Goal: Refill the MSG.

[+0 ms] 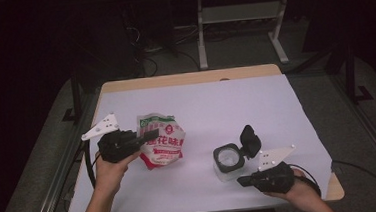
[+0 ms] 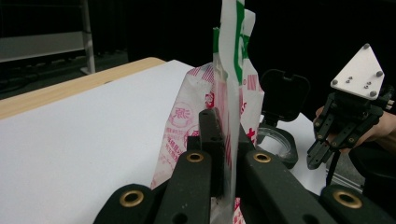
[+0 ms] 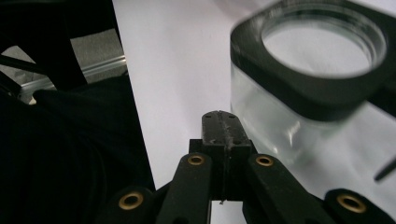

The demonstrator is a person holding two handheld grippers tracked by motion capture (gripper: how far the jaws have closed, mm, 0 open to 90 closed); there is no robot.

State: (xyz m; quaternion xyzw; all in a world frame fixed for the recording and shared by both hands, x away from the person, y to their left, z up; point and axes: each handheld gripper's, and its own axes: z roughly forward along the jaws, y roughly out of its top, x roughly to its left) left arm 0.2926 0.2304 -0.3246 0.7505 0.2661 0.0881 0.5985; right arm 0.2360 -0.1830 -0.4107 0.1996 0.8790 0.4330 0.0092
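Observation:
A white snack bag point(image 1: 161, 140) with red and green print stands on the white table sheet point(image 1: 200, 100) at the left. My left gripper point(image 1: 150, 134) is shut on its upper left edge; in the left gripper view the flat seam of the bag point(image 2: 224, 93) is pinched between the jaws of the left gripper point(image 2: 226, 135). To the right stands a clear square jar point(image 1: 227, 159) with a black rim, its hinged black lid point(image 1: 250, 140) flipped open. My right gripper point(image 1: 241, 181) is shut and holds nothing, just in front of the jar point(image 3: 303, 79), beside its wall.
The table's wooden edge point(image 1: 189, 78) shows at the back. White desk legs point(image 1: 201, 40) and cables lie on the dark floor beyond. A metal rail point(image 1: 55, 175) runs along the table's left side.

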